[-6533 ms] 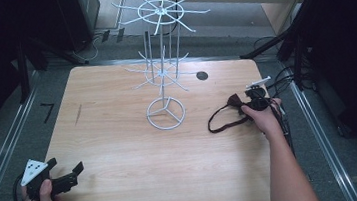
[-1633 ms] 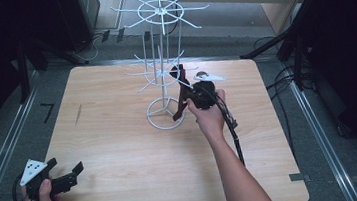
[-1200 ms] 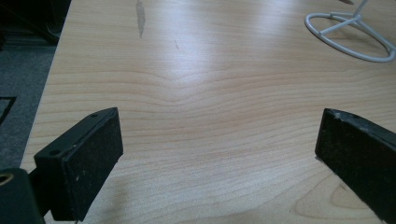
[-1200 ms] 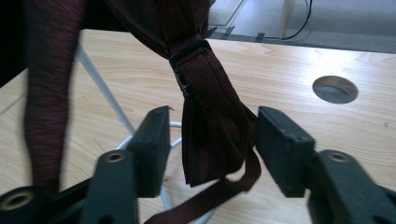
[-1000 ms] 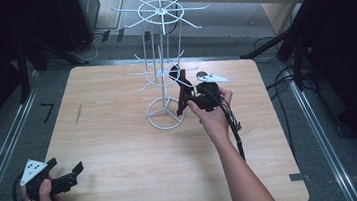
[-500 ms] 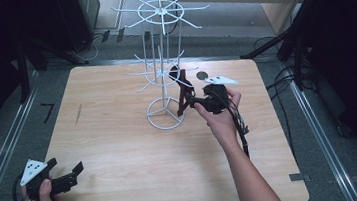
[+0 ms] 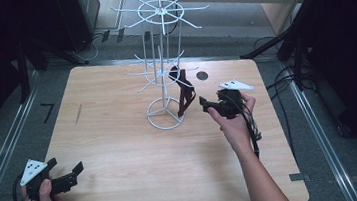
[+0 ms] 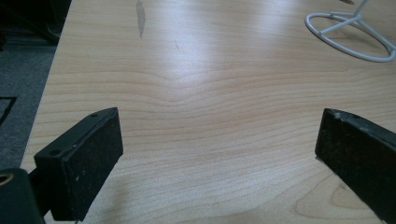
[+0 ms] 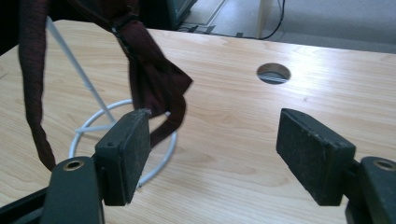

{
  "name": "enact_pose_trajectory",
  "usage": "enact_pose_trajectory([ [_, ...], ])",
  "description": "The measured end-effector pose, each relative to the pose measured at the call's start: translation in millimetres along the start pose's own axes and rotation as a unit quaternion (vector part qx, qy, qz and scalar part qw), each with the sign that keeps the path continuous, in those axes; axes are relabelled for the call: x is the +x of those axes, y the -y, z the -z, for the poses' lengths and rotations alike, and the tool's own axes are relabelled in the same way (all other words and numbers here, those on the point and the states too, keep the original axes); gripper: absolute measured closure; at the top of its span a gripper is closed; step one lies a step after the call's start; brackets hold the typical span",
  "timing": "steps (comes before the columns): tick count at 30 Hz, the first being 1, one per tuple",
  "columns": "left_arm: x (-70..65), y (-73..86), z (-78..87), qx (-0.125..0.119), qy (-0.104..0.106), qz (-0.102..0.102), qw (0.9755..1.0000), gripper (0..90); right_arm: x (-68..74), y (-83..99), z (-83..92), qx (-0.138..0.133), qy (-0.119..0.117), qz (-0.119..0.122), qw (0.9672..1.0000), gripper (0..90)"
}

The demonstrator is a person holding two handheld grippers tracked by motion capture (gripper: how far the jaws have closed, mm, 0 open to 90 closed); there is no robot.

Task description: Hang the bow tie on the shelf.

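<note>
A white wire rack (image 7: 161, 57) stands on the wooden table (image 7: 120, 142), its ring base (image 9: 88, 127) resting on the top. A dark maroon strap (image 7: 183, 91) hangs from one of the rack's lower arms and droops over the base. My right gripper (image 7: 204, 105) sits just right of the strap and is open; its jaws have just been opening, with nothing between them. In the right gripper view the strap (image 9: 152, 84) hangs past the left pad, apart from the gripper (image 9: 215, 149). My left gripper (image 7: 65, 167) rests open at the table's front left corner, with bare wood between its pads (image 8: 93, 154).
A round cable hole (image 7: 202, 76) lies in the table behind the right hand. The rack's upper spokes (image 7: 159, 11) spread wide above the table's far edge. Cables (image 7: 284, 77) trail off the right side. The rack's base ring (image 8: 350, 35) lies far ahead of the left gripper.
My right gripper has drawn back to the right, away from the rack, leaving the strap hanging on the lower arm. The left hand has stayed put.
</note>
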State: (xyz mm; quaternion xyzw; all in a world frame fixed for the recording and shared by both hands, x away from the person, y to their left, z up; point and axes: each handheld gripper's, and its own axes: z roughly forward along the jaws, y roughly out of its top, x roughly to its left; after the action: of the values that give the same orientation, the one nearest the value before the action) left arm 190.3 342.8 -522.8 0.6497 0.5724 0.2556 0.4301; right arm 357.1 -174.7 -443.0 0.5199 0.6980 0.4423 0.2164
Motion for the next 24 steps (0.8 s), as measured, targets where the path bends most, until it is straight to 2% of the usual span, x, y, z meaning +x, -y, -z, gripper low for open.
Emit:
enact_pose_trajectory([
  [11, -0.2, 0.1, 0.1, 0.0, -0.001, 0.0, 1.0, 1.5, -33.1, 22.3, 19.5, 0.003, 0.023, -0.02, 0.9995, 27.4],
  [24, -0.1, 0.2, 0.2, -0.002, 0.0, 0.0, 1.0, 1.5, -63.4, 47.9, 36.9, 0.009, 0.049, -0.043, 0.9978, 27.9],
])
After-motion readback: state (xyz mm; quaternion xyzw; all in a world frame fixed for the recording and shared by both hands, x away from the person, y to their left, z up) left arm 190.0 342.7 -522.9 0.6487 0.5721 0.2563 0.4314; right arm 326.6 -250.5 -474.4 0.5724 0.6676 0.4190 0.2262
